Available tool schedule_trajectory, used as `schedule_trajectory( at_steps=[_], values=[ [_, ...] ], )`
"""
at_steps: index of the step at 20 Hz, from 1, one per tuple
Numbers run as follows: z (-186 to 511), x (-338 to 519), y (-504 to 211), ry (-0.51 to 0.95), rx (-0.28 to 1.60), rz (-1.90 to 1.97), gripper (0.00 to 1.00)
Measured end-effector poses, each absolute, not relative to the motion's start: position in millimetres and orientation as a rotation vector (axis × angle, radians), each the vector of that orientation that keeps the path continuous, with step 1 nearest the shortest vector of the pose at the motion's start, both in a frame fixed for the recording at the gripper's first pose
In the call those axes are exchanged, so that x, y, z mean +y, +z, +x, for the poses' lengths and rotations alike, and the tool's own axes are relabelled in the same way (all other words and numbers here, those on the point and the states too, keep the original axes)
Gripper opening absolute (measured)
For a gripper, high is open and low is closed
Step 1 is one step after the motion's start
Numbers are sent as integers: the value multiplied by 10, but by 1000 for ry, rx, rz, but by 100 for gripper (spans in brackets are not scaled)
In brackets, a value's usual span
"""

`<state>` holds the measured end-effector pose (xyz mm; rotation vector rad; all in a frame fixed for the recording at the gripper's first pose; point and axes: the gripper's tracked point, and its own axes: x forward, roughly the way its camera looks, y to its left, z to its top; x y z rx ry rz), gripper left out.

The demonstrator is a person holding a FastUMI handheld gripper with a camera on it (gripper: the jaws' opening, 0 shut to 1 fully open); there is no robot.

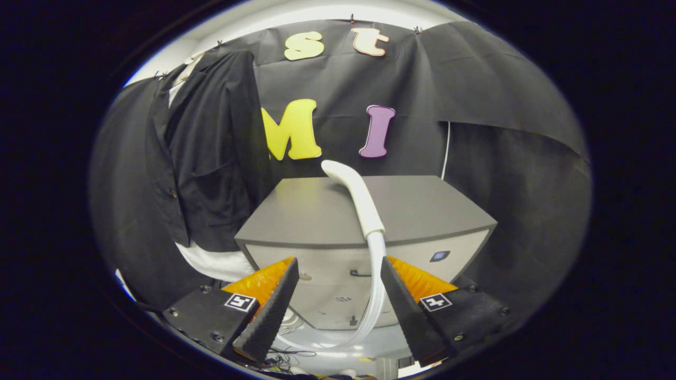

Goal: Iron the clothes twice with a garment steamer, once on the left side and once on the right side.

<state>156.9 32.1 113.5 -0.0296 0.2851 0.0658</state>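
Claw (338, 311) agape — steamer (355, 195) beyond

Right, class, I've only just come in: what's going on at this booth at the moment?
A person's handheld tool faces a grey cabinet, its fingers open and gripping nothing. A white garment steamer head lies on the cabinet top, beyond the fingers, and its pale hose runs down between them, near the right finger. A black jacket hangs against the booth wall, left of the cabinet. The steamer hasn't been picked up, so ironing has yet to begin.
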Motion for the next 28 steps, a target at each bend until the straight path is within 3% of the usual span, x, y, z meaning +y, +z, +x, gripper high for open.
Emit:
schedule_trajectory(
  at_steps=[6, 18, 22, 28],
  values=[
    [2256, 114, 1491, 105, 335, -76, 98],
    [3533, 44, 1381, 174, 591, -128, 98],
    [3720, 66, 1240, 193, 694, -118, 97],
    [3760, 33, 1080, 184, 833, -108, 89]
  ],
)
